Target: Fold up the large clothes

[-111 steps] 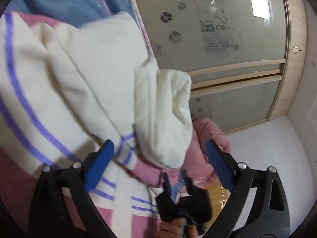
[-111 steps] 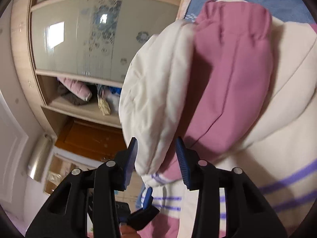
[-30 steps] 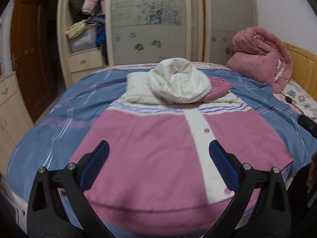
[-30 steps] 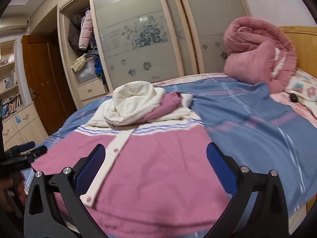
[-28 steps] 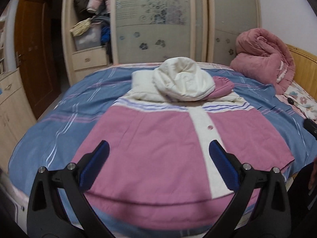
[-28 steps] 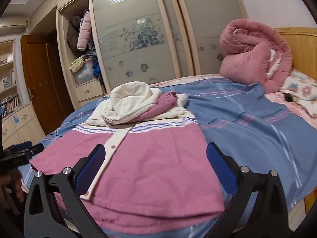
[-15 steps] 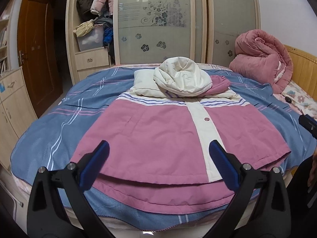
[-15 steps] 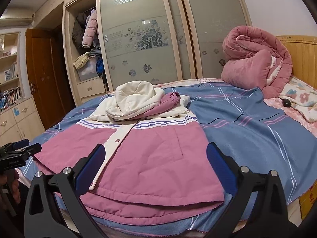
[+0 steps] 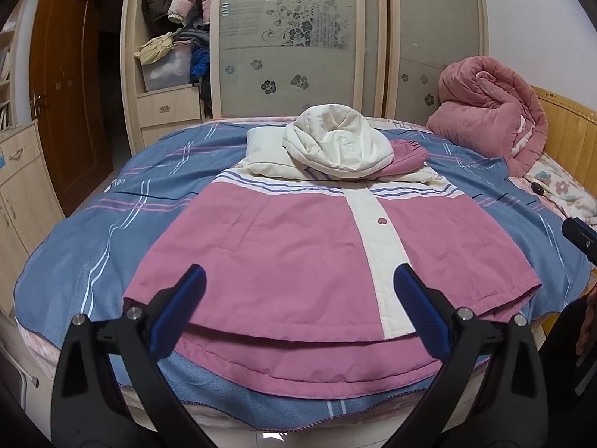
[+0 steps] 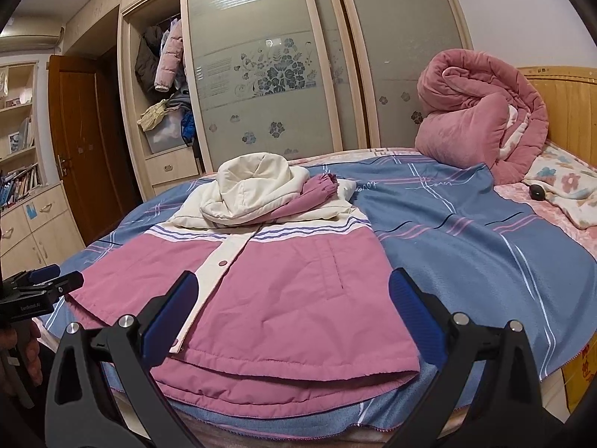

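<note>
The left gripper [image 9: 298, 308] is hovering at the lower centre of the left wrist view, its jaws standing wide apart and gripping nothing. At the lower left of the right wrist view, the same tool is showing beside the bed edge, with a hand [image 10: 22, 351] below it.

The jacket [image 9: 306, 257] is lying front-up across the middle of both views, on the blue bedspread [image 9: 93, 224]. Its hem is facing the cameras, near the bed edge, probably so both tools can reach it. The cream hood [image 9: 335, 145] and a pink sleeve [image 10: 313, 194] are lying folded in over the chest, which is keeping the outline compact for the next fold.

The right gripper [image 10: 291, 315] is hovering at lower centre of its view, jaws likewise wide apart and empty. A rolled pink quilt [image 10: 481, 112] is resting at upper right, well apart from the jacket.
</note>
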A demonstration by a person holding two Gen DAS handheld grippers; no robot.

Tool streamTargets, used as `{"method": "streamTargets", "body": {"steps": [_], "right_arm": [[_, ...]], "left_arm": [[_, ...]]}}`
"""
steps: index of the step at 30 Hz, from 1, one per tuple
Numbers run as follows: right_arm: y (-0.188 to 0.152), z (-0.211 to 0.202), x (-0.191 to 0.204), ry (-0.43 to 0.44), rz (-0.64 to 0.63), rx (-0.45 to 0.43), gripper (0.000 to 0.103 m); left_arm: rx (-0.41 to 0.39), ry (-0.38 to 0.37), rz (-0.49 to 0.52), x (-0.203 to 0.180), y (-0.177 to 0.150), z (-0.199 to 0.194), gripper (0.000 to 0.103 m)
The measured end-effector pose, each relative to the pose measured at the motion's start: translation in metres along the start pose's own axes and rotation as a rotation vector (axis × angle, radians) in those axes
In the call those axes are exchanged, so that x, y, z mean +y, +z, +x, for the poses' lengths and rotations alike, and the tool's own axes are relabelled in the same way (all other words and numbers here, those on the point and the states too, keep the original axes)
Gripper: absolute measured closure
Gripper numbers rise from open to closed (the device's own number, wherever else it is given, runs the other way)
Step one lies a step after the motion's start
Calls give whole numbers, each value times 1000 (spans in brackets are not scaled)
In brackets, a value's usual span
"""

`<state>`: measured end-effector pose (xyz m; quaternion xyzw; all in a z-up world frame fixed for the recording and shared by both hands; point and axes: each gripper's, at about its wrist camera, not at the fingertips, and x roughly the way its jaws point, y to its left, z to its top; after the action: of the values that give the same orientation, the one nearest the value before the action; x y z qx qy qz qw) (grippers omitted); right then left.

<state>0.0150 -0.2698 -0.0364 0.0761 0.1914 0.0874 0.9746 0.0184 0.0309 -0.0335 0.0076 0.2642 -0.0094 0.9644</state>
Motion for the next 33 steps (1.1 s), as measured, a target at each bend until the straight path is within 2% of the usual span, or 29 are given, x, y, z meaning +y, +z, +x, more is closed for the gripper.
{"method": "streamTargets", "body": {"steps": [29,31,33], "right_arm": [[-3,4,7,22,-7,21,1],[-7,7,16,59,-50,45,1],[-16,10,36,59,-181,70,1]], "left_arm": [[15,-1,2,1,-2,4,2],[11,1,2,1,-2,4,2],[6,2,-4,2,-2,4,2]]}}
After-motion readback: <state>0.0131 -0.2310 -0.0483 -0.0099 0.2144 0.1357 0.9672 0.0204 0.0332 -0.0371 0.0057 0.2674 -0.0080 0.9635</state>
